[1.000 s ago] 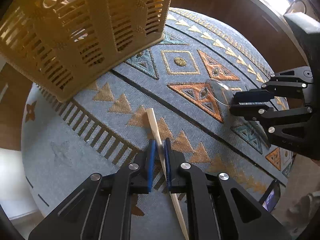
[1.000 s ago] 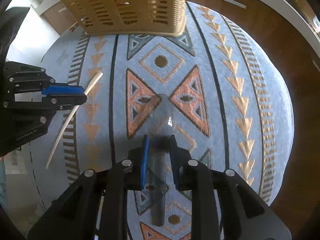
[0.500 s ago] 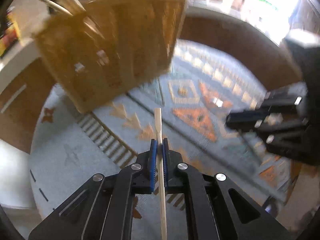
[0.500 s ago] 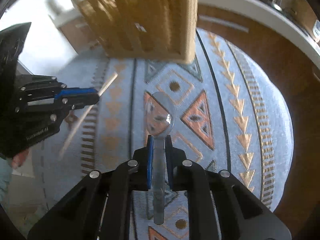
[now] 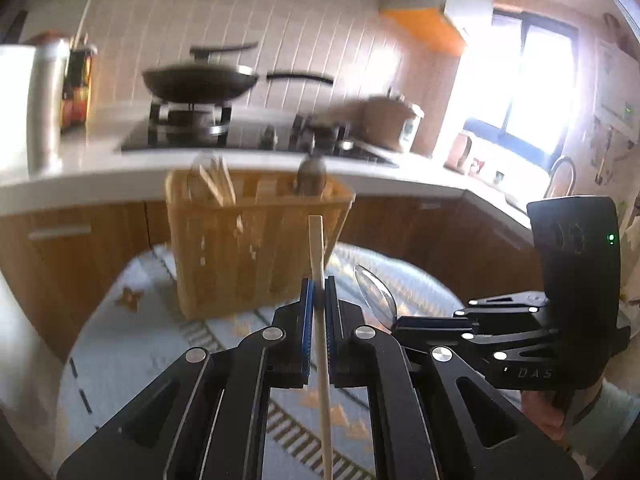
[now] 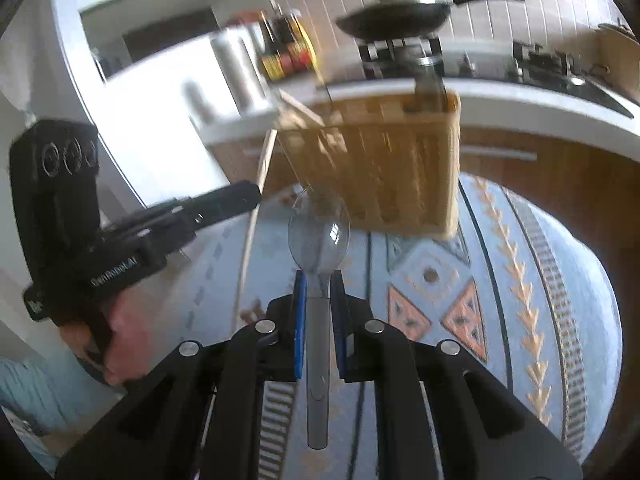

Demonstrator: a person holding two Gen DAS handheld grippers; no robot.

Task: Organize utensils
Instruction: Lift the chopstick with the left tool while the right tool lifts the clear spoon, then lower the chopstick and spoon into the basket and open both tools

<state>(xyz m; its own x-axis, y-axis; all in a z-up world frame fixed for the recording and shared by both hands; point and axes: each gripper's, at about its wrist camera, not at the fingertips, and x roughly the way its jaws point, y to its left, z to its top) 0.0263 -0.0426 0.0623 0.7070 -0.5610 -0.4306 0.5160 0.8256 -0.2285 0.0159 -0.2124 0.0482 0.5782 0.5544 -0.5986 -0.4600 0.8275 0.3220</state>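
Your left claw (image 5: 319, 286) is clamped tight on a pale chopstick (image 5: 318, 248), whose tip stands up at 12 o'clock in the left wrist view, in front of the yellow slatted utensil basket (image 5: 240, 256). A second ago that chopstick lay flat on the patterned blue cloth (image 5: 132, 320) with the blue pads only straddling it; now it is off the cloth.

Your right claw (image 6: 320, 284) is closed on the handle of a clear plastic spoon (image 6: 319, 240), bowl pointing at 12 o'clock toward the basket (image 6: 384, 168). A second ago the spoon rested on the cloth (image 6: 520, 280) between pads standing apart; now it is lifted clear.

In the left wrist view the right claw (image 5: 404, 322) sits at 3 o'clock, the spoon bowl (image 5: 374, 290) showing just ahead of it. In the right wrist view the left claw (image 6: 248, 196) is at 9 o'clock.

Both cameras looked down a second ago; they are tipped up now, showing more chopsticks (image 5: 218, 184) in the basket and, beyond, the desk (image 5: 100, 176) with a stove and black pan (image 5: 200, 84).
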